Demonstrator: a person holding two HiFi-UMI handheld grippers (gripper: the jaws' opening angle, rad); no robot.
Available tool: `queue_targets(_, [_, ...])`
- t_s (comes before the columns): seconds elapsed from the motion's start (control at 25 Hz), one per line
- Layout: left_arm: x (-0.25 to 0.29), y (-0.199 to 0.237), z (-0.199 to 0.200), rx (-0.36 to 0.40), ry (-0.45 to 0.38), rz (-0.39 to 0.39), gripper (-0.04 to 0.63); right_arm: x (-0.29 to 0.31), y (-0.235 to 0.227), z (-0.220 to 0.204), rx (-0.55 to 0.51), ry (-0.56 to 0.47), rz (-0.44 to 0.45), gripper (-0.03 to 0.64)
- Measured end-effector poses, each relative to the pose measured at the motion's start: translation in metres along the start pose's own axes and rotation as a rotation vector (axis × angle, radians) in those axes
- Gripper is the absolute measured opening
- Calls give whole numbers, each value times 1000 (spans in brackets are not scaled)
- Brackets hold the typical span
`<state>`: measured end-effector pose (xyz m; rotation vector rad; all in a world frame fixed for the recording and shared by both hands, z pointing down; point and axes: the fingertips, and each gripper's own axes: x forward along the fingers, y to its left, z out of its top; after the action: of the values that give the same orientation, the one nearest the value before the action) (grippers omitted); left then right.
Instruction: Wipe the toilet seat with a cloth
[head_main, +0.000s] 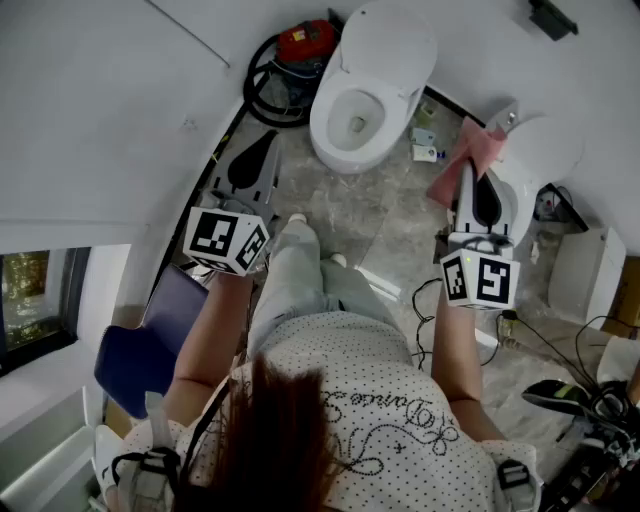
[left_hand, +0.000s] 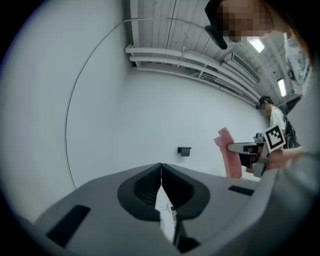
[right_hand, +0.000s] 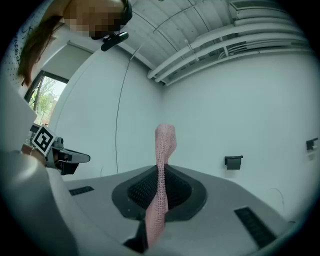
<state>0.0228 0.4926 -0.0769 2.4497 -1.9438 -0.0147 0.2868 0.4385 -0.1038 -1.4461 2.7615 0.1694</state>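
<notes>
Pink cloth (head_main: 468, 158) stands up at the right of the head view, pinched in the right gripper (head_main: 472, 172). The toilet (head_main: 365, 95) sits at top centre with its lid (head_main: 392, 40) raised, and its seat (head_main: 333, 128) is well apart from both tools. The left gripper (head_main: 268, 142) points floorward, left of the toilet. In the left gripper view the jaws meet at the tips with nothing held, facing a wall (left_hand: 125, 125). In the right gripper view the jaws clamp a thin fold of cloth, with the rest upright. So narrow a bite may slip under wiping pressure. Neither gripper view shows the seat, and any dirt on it cannot be made out.
</notes>
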Motion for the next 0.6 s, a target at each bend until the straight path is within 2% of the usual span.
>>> queue_targets(0.6, [-9, 3, 5, 16, -10, -7, -8, -8, 14, 15, 47, -88, 4, 17])
